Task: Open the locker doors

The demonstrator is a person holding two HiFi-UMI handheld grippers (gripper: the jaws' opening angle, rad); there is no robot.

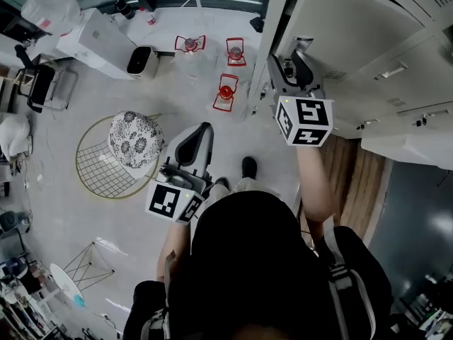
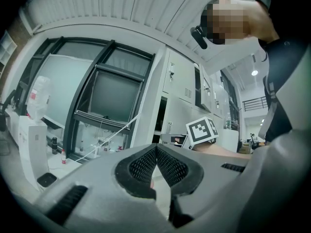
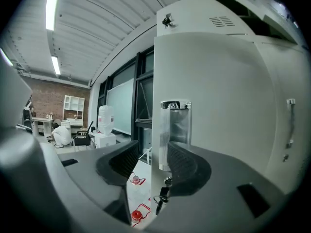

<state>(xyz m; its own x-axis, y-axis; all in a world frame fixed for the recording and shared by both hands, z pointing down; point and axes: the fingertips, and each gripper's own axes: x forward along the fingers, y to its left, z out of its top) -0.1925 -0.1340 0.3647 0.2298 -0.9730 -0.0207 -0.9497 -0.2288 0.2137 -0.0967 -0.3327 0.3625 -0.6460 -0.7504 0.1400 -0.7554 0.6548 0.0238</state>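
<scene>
White metal lockers (image 1: 368, 41) stand at the upper right of the head view. One locker door (image 3: 218, 96) fills the right gripper view, with a chrome handle (image 3: 175, 130) near its left edge and keys (image 3: 162, 197) hanging from the lock below. My right gripper (image 3: 153, 152) (image 1: 290, 68) is open, its jaws astride the door edge and handle; the left jaw stands apart from the door. My left gripper (image 1: 198, 137) is held low by my body, away from the lockers. Its jaws (image 2: 156, 152) are shut on nothing, pointing toward the lockers (image 2: 182, 81) and a window.
On the floor stand three red wire-framed objects (image 1: 226, 91), a wire stool with a patterned cushion (image 1: 134, 144) and a white cabinet (image 1: 106, 41). A wooden strip (image 1: 354, 176) runs by the lockers' foot. More locker doors with handles (image 1: 393, 69) lie further right.
</scene>
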